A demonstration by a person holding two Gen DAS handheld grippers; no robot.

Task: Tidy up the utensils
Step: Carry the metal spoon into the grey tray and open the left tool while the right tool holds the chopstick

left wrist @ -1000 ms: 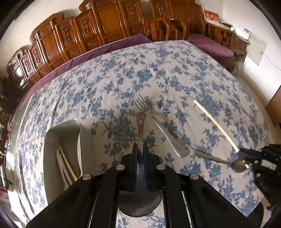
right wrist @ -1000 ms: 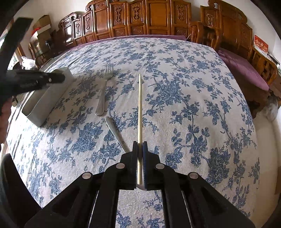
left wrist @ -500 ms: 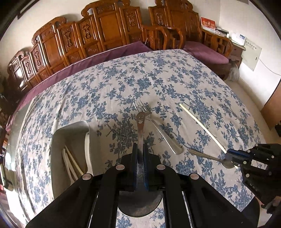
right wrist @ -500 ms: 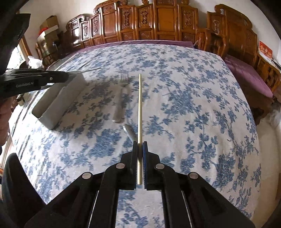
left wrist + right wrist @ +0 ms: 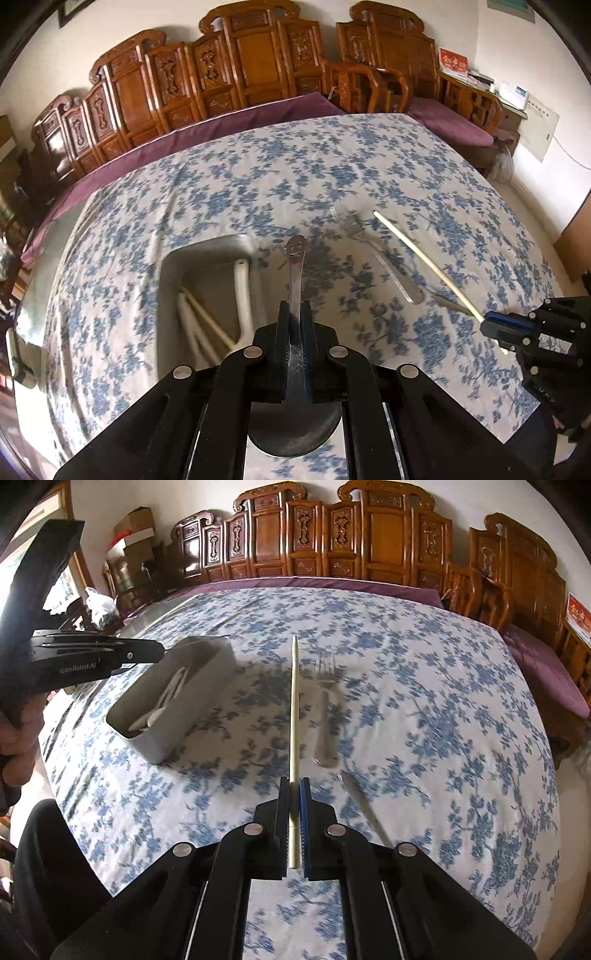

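Nearest the left wrist camera, the left gripper (image 5: 294,317) is clamping a metal spoon (image 5: 294,373) by its handle, the bowl hanging back under the fingers and the smiley-stamped handle end pointing out over the cloth. Nearest the right wrist camera, the right gripper (image 5: 294,794) is pinching a pale chopstick (image 5: 294,716) near its thicker end, so most of its length is sticking forward, unsupported. The spoon looks stiff, fairly heavy and slick, so a grip on the flat handle close to the bowl is probably serving best; the chopstick looks light, rigid and smooth, likely to swing or slide if it touches anything. Just beyond the left gripper's fingers, a grey utensil box (image 5: 207,254) is sitting on the blue-flowered tablecloth (image 5: 332,173), already holding several white pieces. Beside it, toward the right gripper, a fork (image 5: 325,705) is lying flat, and a second metal handle (image 5: 364,805) is resting close to that gripper. Farther off, carved wooden chairs (image 5: 369,539) are lining the wall.
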